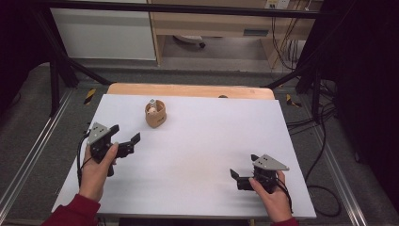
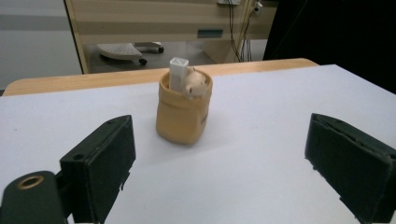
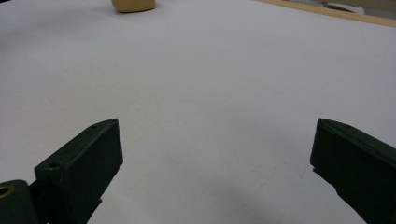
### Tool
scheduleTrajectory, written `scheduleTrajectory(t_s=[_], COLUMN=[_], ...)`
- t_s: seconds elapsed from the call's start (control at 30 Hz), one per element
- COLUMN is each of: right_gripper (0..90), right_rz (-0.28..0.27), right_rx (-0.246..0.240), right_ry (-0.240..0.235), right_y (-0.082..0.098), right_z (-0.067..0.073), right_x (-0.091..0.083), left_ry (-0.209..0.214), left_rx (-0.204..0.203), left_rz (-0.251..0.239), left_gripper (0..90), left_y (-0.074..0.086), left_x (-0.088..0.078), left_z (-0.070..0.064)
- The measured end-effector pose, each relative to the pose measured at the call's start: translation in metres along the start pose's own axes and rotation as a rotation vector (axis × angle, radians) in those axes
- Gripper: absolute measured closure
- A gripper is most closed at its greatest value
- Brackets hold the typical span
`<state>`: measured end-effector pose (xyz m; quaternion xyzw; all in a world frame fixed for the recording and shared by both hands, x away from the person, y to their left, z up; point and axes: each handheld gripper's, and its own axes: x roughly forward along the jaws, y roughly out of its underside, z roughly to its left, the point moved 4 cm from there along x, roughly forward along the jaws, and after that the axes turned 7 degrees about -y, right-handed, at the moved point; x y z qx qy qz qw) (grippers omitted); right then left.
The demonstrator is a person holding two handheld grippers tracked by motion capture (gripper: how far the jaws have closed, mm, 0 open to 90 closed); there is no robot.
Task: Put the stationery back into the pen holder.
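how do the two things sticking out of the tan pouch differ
The white box is a straight-sided, upright block with a flat top, while the cream plush toy is rounded and fuzzy. The white box rises higher above the rim of the tan pouch; the cream plush toy sits lower and leans over the rim. Both are pale and stand inside the same pouch, side by side.

No readable text anywhere. The tan fabric pouch (image 2: pixel 183 112) has a small dark tag on its side, too blurred to make out. The cabinet behind the table has a small dark label plate (image 2: pixel 209 33), unreadable as well. Yellow-and-black hazard tape (image 1: pixel 90 95) marks the floor at the table's far corners: stripes only, no lettering. The white block (image 2: pixel 178 73) sticking out of the pouch shows no print.
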<state>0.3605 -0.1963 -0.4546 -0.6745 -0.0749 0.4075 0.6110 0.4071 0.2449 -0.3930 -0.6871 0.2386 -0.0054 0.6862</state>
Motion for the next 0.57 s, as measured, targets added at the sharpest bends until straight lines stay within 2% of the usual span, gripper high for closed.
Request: scheduleTrajectory(t_s=[0.07,0.13,0.27,0.37,0.4,0.47,0.53,0.57], right_gripper=[2.9,2.9,3.0,3.0,3.0,2.9,3.0,3.0], right_rz=[0.001,0.001,-0.007,-0.007,-0.006,-0.004,0.015,0.015], right_rx=[0.009,0.008,0.024,0.033,0.033,0.038,0.039,0.039], right_ry=[0.005,0.011,0.02,0.034,0.042,0.062,0.112,0.112], right_y=[0.001,0.001,0.001,0.002,0.003,0.003,0.005,0.005], right_z=[-0.001,-0.003,-0.005,-0.007,-0.008,-0.012,-0.018,-0.018], right_x=[0.0,0.0,-0.001,-0.002,-0.002,-0.002,0.001,0.001], left_ry=[-0.002,0.007,0.017,0.024,0.027,0.041,0.034,0.034], left_rx=[0.016,0.012,0.021,0.064,0.076,0.074,0.08,0.08], left_rz=[-0.005,-0.003,0.028,0.057,0.064,0.068,0.072,0.072], left_gripper=[8.7,8.7,8.7,8.6,8.4,8.4,8.2,8.2], left_y=[0.008,0.017,0.034,0.048,0.052,0.057,0.06,0.06], left_x=[-0.009,-0.016,-0.024,-0.027,-0.028,-0.029,-0.03,-0.03], left_z=[-0.003,-0.007,-0.018,-0.029,-0.032,-0.036,-0.037,-0.037])
